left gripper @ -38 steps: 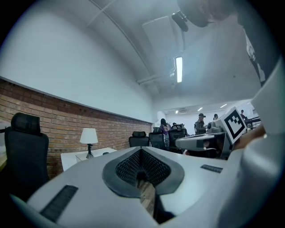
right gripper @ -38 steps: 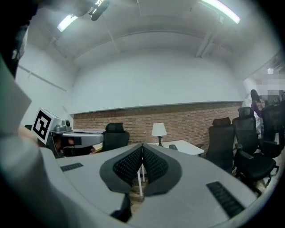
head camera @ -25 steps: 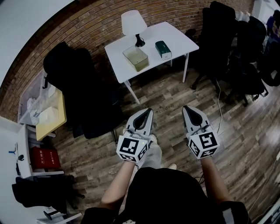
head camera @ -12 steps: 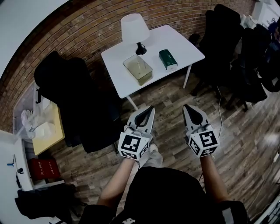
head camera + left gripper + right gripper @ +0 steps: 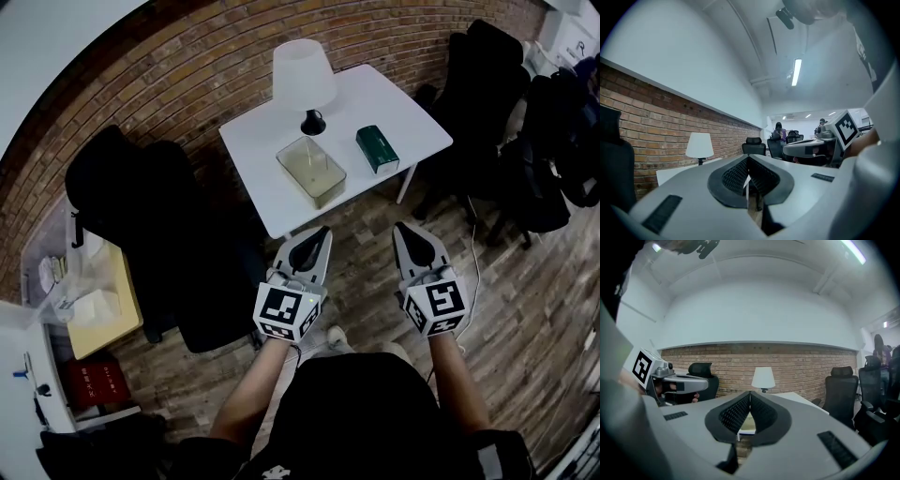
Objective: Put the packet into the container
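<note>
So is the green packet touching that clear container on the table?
Apart. The head view shows the green packet and the clear container side by side, with a strip of bare white table between them.

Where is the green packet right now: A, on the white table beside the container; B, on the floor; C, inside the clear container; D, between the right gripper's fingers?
A: the green packet lies on the white table, apart from the clear container.
</note>
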`<state>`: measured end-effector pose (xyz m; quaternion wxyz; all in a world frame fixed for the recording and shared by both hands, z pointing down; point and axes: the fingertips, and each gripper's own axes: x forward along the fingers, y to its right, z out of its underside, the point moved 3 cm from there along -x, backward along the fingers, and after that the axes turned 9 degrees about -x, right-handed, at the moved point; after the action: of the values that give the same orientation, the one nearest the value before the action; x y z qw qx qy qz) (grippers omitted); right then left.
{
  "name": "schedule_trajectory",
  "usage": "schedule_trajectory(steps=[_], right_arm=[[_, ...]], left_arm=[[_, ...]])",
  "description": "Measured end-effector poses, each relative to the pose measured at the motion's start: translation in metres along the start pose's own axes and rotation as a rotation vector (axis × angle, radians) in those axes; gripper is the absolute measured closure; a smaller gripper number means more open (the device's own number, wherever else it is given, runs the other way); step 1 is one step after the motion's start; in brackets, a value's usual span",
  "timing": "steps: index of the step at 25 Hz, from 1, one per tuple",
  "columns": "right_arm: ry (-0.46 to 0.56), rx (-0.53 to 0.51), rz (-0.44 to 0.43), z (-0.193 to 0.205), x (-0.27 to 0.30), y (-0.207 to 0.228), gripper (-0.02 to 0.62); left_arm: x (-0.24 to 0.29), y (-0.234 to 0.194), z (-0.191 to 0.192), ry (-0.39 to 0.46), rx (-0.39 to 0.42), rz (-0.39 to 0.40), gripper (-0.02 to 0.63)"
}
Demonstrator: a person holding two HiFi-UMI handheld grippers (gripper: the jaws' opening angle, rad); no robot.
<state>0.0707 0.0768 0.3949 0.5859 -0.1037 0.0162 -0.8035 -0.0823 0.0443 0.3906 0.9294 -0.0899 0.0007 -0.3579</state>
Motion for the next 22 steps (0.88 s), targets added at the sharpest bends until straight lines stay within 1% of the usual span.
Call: schedule_trajectory(steps=[5,13,22], right_arm=[[-0.013,-0.003,0.025,0.0,0.026,0.005,0.591],[-0.03,0.014,0.049,0.011,0.066,0.031,0.591],[-0.019,0.047,0.046,0.017,0.143,0.079,0.591]], left_arm=[[0.013,-0.026,-0.003,0.005,-0.006,0.017,0.601],[0.046,-0.056,0.006,-0.026,-0.019,0.024,0.601],[0.115,-0.1,0.0,-0.046,-0.013,0.01,0.601]])
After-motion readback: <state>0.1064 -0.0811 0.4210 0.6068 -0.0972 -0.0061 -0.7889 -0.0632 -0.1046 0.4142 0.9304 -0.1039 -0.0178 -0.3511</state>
